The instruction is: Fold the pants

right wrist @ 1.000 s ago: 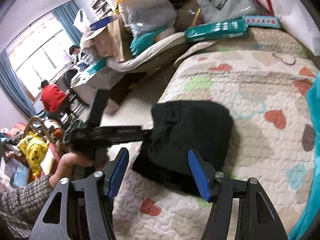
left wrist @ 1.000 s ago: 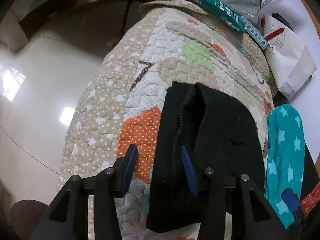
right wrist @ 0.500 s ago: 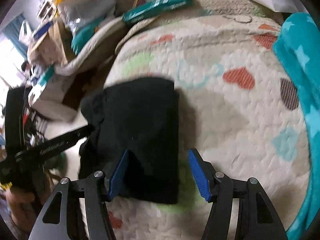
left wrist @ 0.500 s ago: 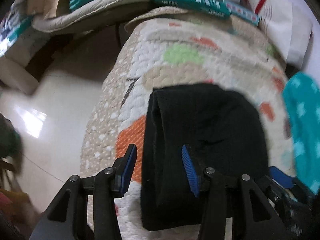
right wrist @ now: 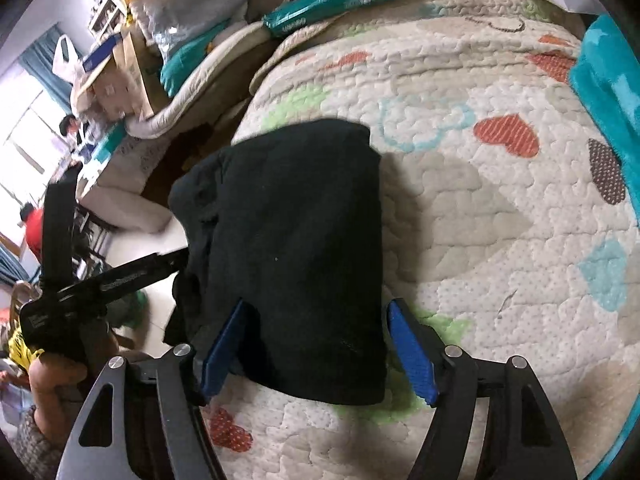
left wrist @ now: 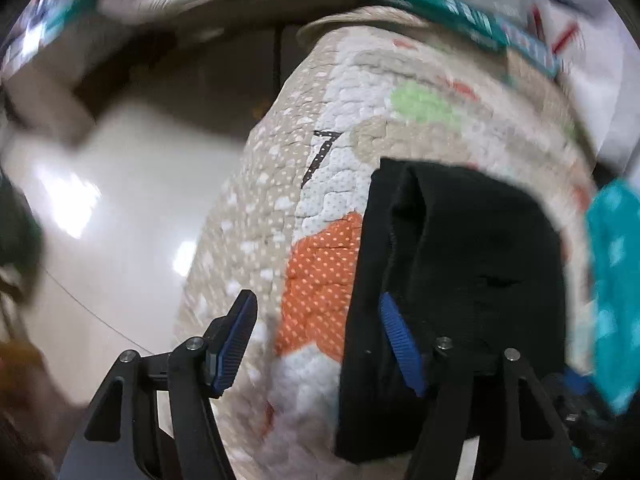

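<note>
Folded black pants (right wrist: 296,248) lie on the quilt (right wrist: 500,208), centre frame. Right gripper (right wrist: 320,354) – jaws spread, just opened, astride the pants' near edge without pinching. Only the left wrist view shows the left gripper (left wrist: 320,344) – spread, just opened, gripping nothing.

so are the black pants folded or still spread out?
Folded. The black pants lie as a compact rectangle on the quilt, with stacked layers showing along the left edge. How many folds, cannot tell.

Left wrist view dim and motion-blurred — glare on the floor (left wrist: 72,208); right view sharper, window-lit, fisheye-warped edges.
</note>
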A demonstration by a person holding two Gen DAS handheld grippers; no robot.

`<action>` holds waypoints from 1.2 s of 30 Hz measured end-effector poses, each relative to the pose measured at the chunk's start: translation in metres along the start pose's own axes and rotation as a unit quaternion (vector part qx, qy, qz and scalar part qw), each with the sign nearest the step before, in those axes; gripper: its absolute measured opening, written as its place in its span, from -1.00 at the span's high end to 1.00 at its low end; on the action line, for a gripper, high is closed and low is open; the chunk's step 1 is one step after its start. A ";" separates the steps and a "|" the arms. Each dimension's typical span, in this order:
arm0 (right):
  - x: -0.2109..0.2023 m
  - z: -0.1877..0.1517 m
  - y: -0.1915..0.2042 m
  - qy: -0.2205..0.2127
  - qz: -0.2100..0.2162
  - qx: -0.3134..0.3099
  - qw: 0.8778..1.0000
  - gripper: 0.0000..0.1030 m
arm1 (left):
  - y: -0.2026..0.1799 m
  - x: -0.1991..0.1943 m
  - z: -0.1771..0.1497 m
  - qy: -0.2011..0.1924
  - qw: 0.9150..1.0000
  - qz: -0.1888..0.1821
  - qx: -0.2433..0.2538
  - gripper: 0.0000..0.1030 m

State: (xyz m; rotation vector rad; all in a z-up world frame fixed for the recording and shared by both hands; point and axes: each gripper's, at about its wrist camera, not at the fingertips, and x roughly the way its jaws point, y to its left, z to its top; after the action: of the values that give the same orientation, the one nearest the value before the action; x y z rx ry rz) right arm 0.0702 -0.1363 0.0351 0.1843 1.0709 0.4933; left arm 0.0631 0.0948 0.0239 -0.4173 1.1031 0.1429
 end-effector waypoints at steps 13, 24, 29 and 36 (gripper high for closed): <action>-0.008 0.003 -0.007 -0.029 -0.028 -0.008 0.999 -0.50 | -0.013 -0.003 0.013 -0.019 0.996 -0.088 -0.025 -0.24; -0.002 0.001 -0.008 -0.024 -0.020 0.000 1.000 -0.52 | -0.016 0.001 0.002 -0.028 0.991 -0.129 -0.029 -0.37; 0.000 0.000 -0.008 -0.021 -0.013 0.005 1.000 -0.53 | -0.006 0.018 -0.005 -0.005 0.988 -0.144 -0.052 -0.43; 0.005 -0.001 -0.011 -0.018 -0.011 0.015 1.000 -0.63 | 0.001 0.027 -0.008 0.001 0.982 -0.177 -0.069 -0.56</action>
State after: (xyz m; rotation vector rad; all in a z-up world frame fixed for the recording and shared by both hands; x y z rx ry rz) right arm 0.0742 -0.1440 0.0261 0.2067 1.0448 0.4534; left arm 0.0680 0.0903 -0.0040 -0.7308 1.0080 -0.0958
